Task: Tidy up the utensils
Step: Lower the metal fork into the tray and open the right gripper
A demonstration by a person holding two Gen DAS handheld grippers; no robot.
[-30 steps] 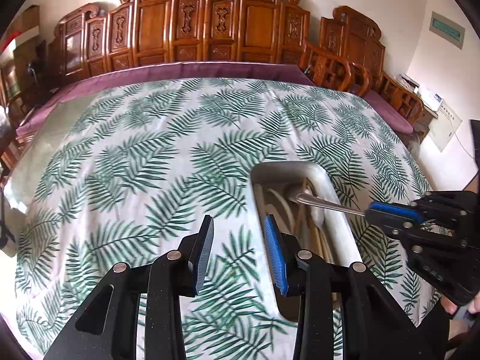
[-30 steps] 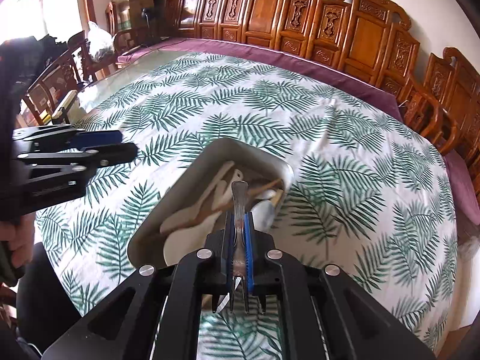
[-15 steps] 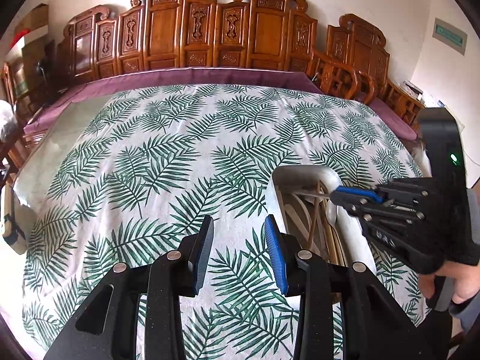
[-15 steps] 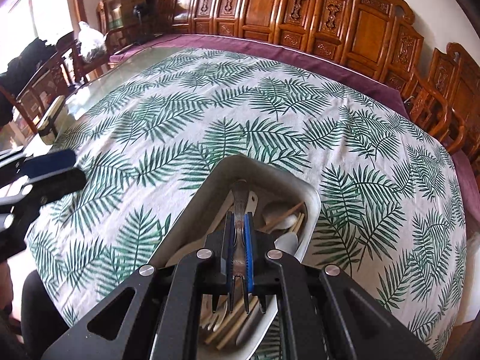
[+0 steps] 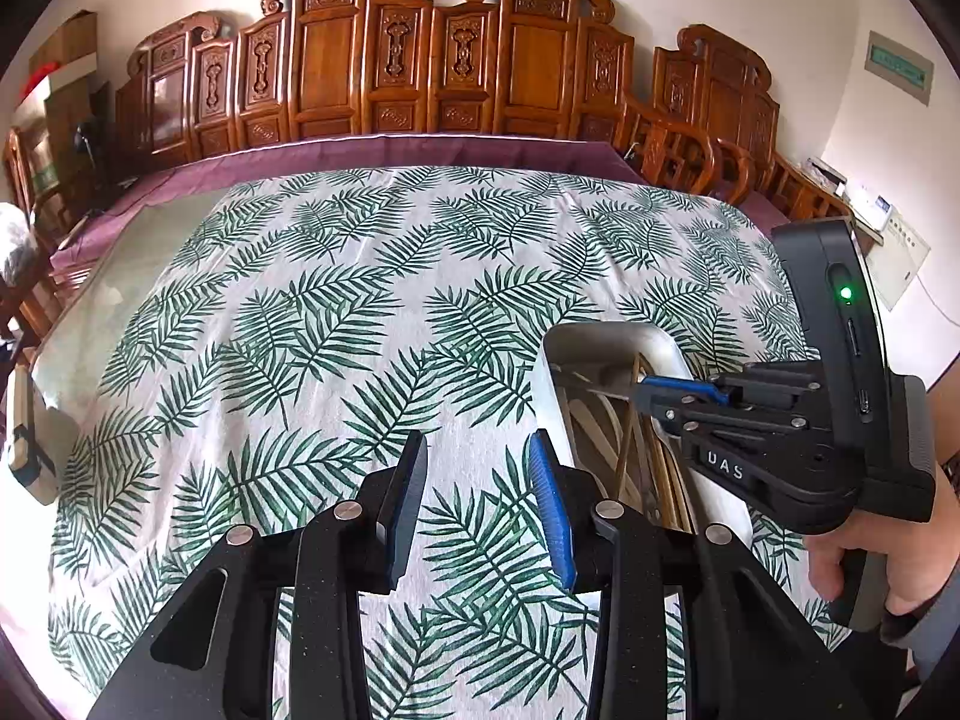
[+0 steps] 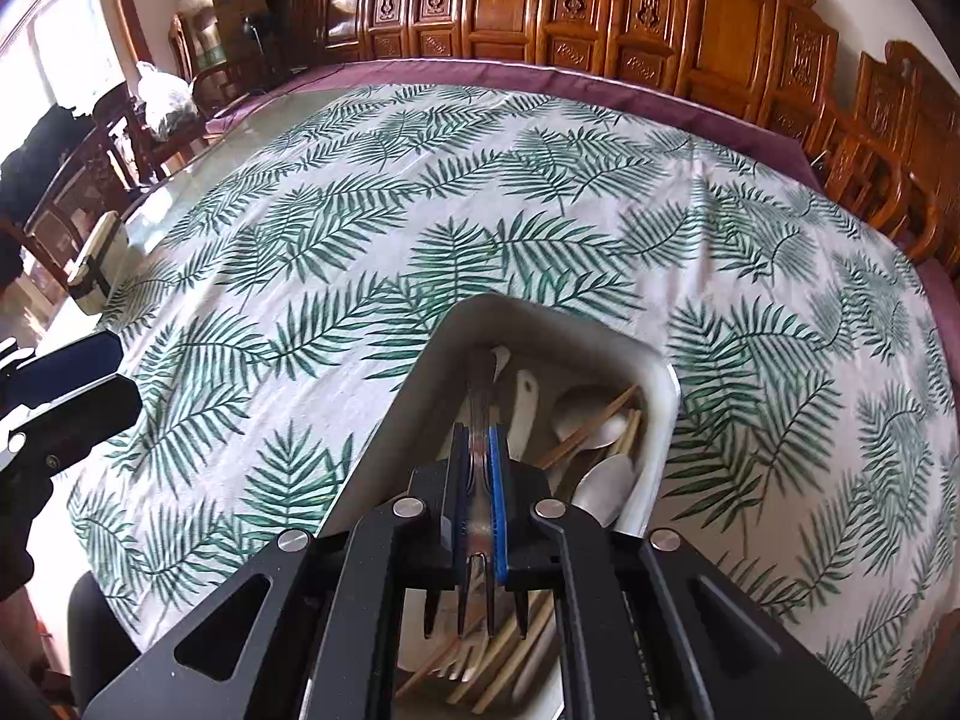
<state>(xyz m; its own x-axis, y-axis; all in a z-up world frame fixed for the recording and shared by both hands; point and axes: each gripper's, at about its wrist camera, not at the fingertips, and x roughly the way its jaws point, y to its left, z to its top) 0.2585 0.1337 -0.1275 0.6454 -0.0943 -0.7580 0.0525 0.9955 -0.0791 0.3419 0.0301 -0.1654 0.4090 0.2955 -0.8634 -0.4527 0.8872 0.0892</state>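
Since 0.5 s ago: right tongs (image 6: pixel 480 450) now lower and further into the tray (image 6: pixel 657 444), fork (image 6: pixel 480 396) handle reaching down toward the contents instead of hovering above the rim; left tongs (image 5: pixel 480 480) holding the same spot over the cloth.

Right tongs: clamping the fork between nearly closed fingers, gap no wider than the fork's neck. Handle pointing forward into the tray, tines sticking back toward the camera below the pads. Motion blur on the handle; contact with the tray floor not determinable.

Left tongs: standing wide open, gripping nothing, blue pad (image 5: pixel 552 510) on the right finger facing the black pad on the left. Hovering over the leaf-print tablecloth (image 5: pixel 300 330), just left of the tray (image 5: pixel 606 342).

Tray: lying on the cloth toward the near right side of the table, long axis running away from the right camera. Holding spoons (image 6: pixel 606 480), a white ladle-type piece (image 6: pixel 525 402) and wooden chopsticks (image 6: pixel 591 426), all piled loosely and overlapping. More chopstick ends and utensil handles showing at the near end under the fork tines.

In the left view: right tongs (image 5: pixel 645 387) entering the tray from the right, a hand (image 5: pixel 888 564) gripping the handle, green light showing on the body.

Carved wooden chairs (image 5: pixel 420 60) lining the far edge of the table.
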